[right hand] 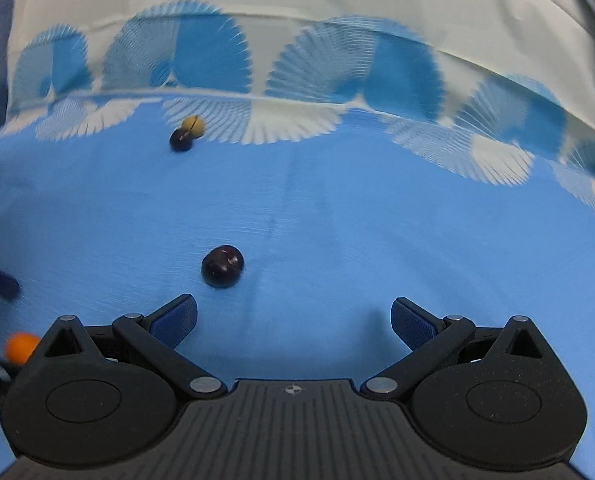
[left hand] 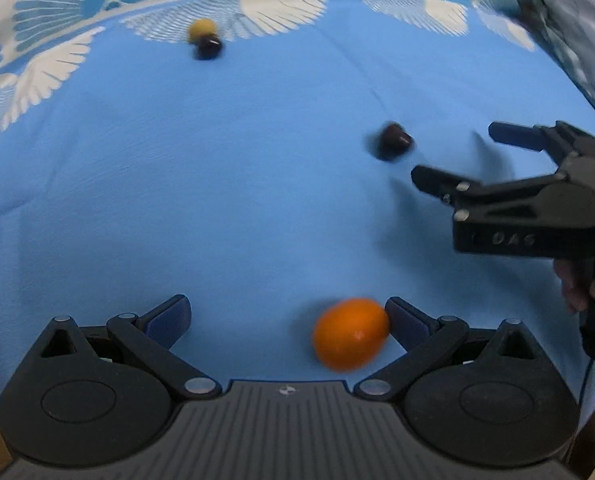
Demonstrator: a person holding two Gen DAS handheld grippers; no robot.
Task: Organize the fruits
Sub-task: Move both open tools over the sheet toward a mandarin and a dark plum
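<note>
An orange egg-shaped fruit (left hand: 350, 334) lies on the blue cloth between the fingers of my open left gripper (left hand: 289, 316), touching the right pad (left hand: 407, 320). A dark plum (left hand: 393, 141) lies farther off at the right, just beyond my right gripper (left hand: 453, 156), which is open and held by a hand. In the right wrist view that plum (right hand: 222, 266) sits just ahead of the open right gripper (right hand: 293, 316), nearer its left finger. At the far side a small yellow fruit (left hand: 203, 29) touches a second dark plum (left hand: 208, 48); the same pair appears as yellow fruit (right hand: 193, 125) and plum (right hand: 181, 140).
The blue cloth (left hand: 217, 180) has a white and blue fan-pattern border (right hand: 297, 80) at the far side. A grey patterned fabric (left hand: 569, 20) rises at the top right. The orange fruit (right hand: 20, 347) shows at the right wrist view's lower left edge.
</note>
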